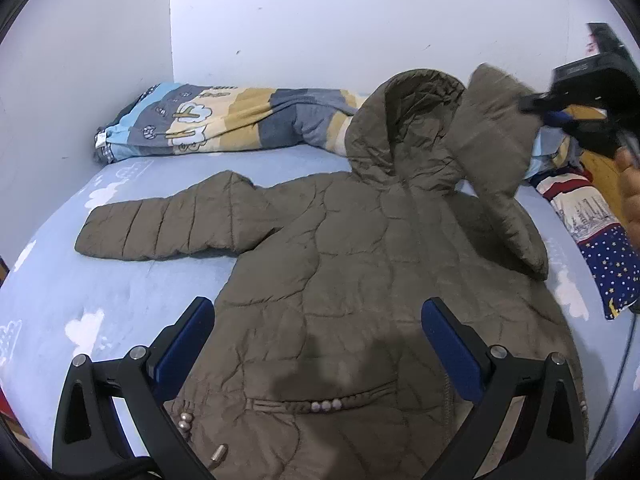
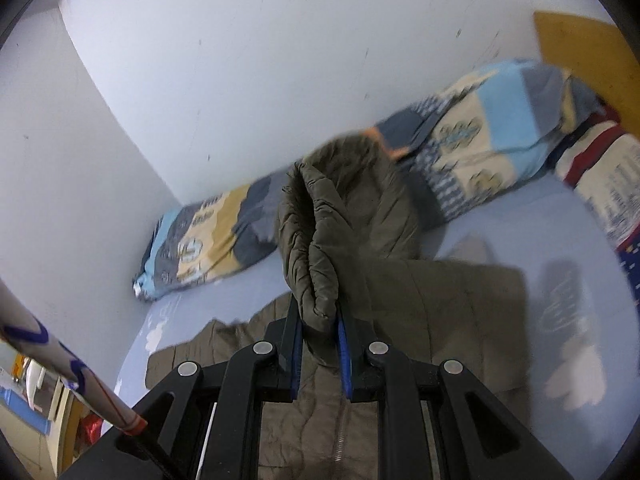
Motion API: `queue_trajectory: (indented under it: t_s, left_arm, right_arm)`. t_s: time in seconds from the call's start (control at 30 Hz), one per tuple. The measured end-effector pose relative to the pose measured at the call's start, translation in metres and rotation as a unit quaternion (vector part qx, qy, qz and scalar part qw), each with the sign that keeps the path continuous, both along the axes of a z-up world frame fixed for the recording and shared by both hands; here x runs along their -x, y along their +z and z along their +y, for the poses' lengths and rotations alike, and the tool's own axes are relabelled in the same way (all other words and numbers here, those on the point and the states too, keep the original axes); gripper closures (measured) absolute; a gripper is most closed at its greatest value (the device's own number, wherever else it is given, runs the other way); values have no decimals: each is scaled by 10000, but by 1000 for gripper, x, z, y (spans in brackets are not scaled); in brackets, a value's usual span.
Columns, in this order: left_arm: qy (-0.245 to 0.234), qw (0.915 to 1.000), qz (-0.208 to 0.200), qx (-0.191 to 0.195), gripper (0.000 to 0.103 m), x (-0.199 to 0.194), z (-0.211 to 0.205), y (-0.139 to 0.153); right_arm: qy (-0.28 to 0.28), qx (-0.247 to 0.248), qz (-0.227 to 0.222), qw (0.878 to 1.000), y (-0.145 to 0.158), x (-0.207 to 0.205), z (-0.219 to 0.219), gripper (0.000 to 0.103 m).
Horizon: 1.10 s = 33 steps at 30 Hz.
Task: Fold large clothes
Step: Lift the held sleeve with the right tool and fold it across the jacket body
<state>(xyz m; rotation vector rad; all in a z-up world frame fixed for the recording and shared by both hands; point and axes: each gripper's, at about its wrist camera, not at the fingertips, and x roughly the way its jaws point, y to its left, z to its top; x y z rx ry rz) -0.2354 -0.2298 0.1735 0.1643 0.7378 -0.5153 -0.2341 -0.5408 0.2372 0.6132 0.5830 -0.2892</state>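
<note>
Right hand-held gripper (image 2: 318,322) is clenched on the cuff of the jacket's sleeve (image 2: 320,248), blue pads pinching the puffy fabric, sleeve lifted off the bed and hanging up in front of the hood. Left hand-held gripper (image 1: 318,320) is released, jaws spread wide, hovering over the lower front of the jacket (image 1: 340,280), nothing between the pads. Jacket lies face up, spread flat on the light blue bed (image 1: 132,280), pocket with snaps nearest the left camera, other sleeve (image 1: 160,228) stretched out flat to the side. Hood (image 1: 404,132) points toward the wall. Behind it a rolled patchwork quilt (image 1: 224,120) sits against the white wall (image 1: 320,20). A starry pillow (image 1: 612,256) lies at the bed's far edge.
</note>
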Motion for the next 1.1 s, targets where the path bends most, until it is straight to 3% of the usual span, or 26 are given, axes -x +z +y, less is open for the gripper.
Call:
queue_trajectory:
  t_s: [0.37, 0.6, 0.67, 0.8, 0.9, 1.0, 1.1]
  left_arm:
    - [240, 9994, 214, -118, 0, -16, 10, -14]
    - [240, 9993, 237, -155, 0, -17, 5, -16]
    - [231, 9993, 242, -155, 0, -17, 6, -17]
    - [215, 9993, 265, -166, 0, -17, 5, -18]
    - [205, 9992, 314, -167, 0, -18, 4, -20]
    - [173, 9993, 316, -123, 0, -15, 3, -18]
    - [147, 9994, 264, -148, 0, -14, 1, -18]
  right_arm:
    - [560, -441, 691, 9951, -116, -76, 44, 87]
    - [960, -574, 794, 9905, -154, -97, 73, 85]
    - [1053, -598, 876, 9888, -160, -104, 80, 82]
    - [1307, -746, 876, 9847, -166, -103, 89, 57]
    - [1465, -653, 731, 9843, -151, -89, 87, 50]
    - [1264, -255, 705, 9891, -132, -74, 69, 47]
    - [676, -37, 792, 9946, -127, -53, 22, 41]
